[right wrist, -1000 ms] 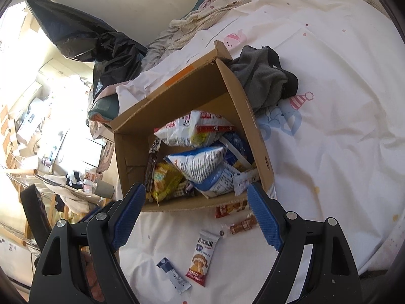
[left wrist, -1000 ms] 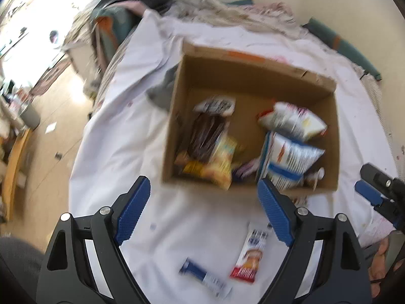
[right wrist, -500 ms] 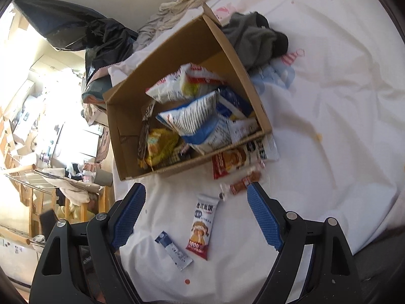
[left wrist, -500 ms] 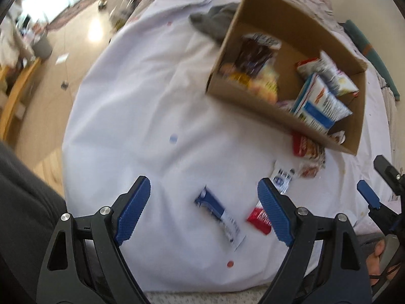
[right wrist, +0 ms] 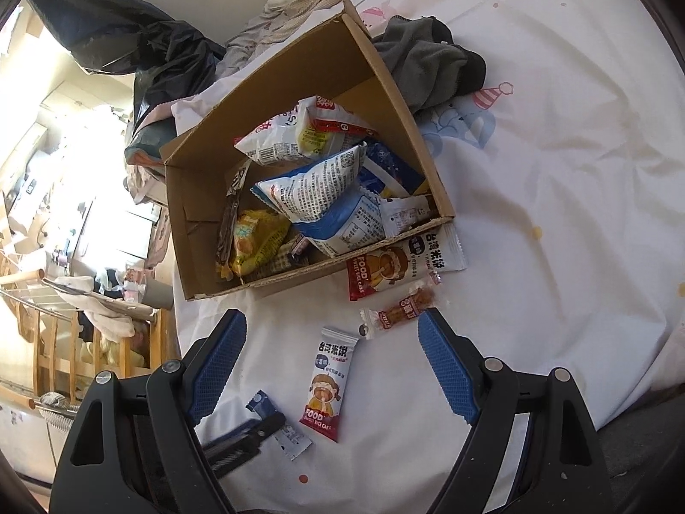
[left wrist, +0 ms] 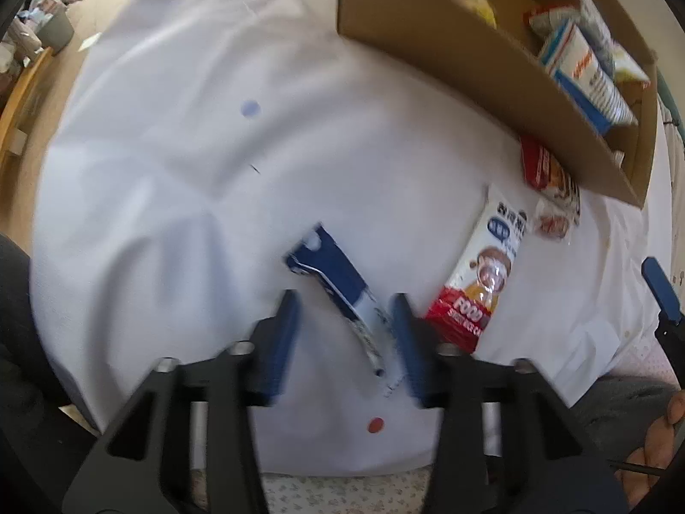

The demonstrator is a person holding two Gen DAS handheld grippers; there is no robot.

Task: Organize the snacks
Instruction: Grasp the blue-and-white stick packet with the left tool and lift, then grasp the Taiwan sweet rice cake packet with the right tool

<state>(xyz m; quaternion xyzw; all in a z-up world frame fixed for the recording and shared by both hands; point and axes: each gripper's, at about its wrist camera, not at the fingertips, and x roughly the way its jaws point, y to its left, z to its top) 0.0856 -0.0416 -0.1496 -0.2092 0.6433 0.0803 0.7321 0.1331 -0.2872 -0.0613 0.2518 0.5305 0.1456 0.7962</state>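
A blue and white snack packet lies on the white sheet. My left gripper points down over it; its jaws are closing with the packet between them, and a gap still shows beside the left pad. In the right wrist view its tip lies across the same packet. My right gripper hangs open, holding nothing, above a rice cake bar. A second rice cake pack and a small brown stick snack lie by the cardboard box, which holds several snack bags.
A grey cloth lies against the box's far side. Black bags are piled behind it. The bed edge drops to the floor on the left, with a drying rack there. A person's hand shows at lower right.
My left gripper has dropped and tilted down onto the blue packet, and its jaws have narrowed around it. The box has slid to the view's upper right. My right gripper barely moved.
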